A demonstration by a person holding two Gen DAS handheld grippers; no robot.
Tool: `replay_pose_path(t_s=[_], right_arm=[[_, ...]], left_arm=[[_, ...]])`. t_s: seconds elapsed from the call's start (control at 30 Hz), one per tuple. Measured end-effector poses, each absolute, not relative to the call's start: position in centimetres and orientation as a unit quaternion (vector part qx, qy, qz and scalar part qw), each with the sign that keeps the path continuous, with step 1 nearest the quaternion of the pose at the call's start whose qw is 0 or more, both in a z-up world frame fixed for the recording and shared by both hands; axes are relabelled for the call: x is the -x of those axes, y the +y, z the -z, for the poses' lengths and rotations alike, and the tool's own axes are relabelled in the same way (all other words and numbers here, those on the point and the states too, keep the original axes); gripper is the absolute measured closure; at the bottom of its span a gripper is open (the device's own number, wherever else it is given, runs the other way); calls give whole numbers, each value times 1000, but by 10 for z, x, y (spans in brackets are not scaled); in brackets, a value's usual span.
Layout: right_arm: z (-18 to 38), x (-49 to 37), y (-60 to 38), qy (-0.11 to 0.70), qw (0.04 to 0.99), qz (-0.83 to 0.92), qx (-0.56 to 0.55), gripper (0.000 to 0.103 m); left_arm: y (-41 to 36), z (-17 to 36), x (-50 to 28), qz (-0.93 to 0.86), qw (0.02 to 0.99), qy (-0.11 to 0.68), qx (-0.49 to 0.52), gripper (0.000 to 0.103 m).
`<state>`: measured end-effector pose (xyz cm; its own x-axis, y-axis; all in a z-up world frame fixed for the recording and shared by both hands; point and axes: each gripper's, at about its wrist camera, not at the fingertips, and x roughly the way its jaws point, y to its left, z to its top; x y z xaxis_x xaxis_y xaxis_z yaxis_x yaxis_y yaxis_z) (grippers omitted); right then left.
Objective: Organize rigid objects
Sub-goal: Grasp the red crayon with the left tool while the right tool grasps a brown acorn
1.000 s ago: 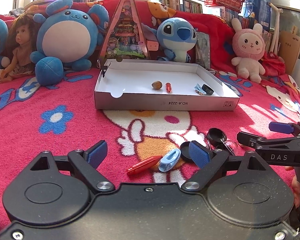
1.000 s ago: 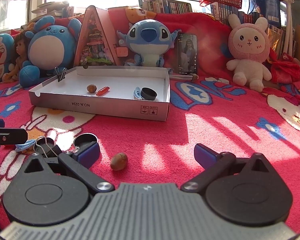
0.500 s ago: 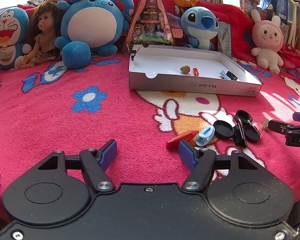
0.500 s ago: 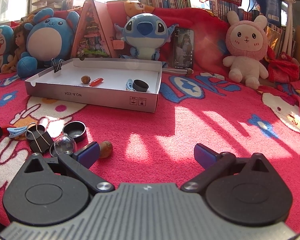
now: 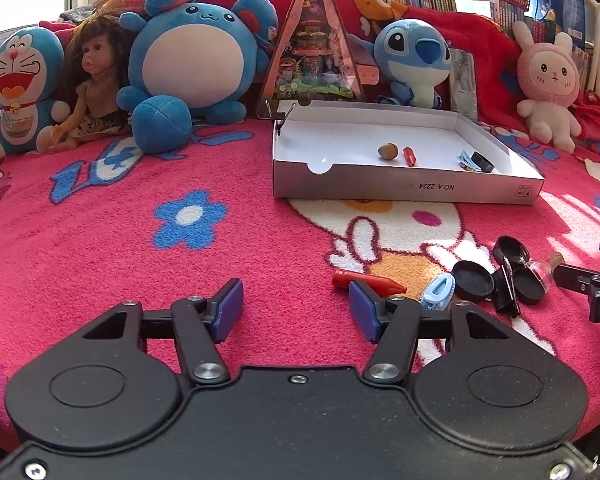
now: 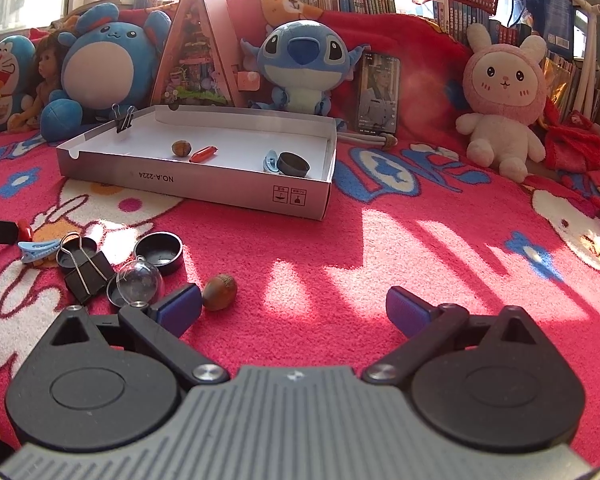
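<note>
Backlit sunshine, window glare, fisheye bending

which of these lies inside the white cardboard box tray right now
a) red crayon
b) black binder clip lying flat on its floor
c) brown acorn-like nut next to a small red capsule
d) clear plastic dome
c: the brown nut sits beside the small red capsule on the floor of the white cardboard box tray; the listed dome, loose clip and crayon lie out on the blanket.

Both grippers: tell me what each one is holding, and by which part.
Nothing is held. The left gripper has just been closing, with only blanket between its jaws. The right gripper is open, the acorn just inside its left pad, untouched.
</note>
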<state>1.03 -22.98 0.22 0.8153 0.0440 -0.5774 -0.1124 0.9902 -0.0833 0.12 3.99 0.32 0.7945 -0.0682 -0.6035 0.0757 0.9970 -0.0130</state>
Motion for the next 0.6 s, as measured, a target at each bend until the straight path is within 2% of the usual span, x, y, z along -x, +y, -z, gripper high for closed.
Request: replay_pose_path(t_s=[0.2,0.47,0.53,0.6], right_arm=[[0,-10,-224,310,946,-64,69,14],[-2,-9,-220,308,944,-87,78,26],[-3,-8,-219,306,944,-93,82,28],[-3,-8,-217,304,943,-101,90,32]], left_arm=[[17,-4,6,68,948,307,-42,44],[11,-1,0,65,948,309,-23,44],[12,0,-1,60,950,307,-20,47],[14,2,-1,58,950,307,-21,55]])
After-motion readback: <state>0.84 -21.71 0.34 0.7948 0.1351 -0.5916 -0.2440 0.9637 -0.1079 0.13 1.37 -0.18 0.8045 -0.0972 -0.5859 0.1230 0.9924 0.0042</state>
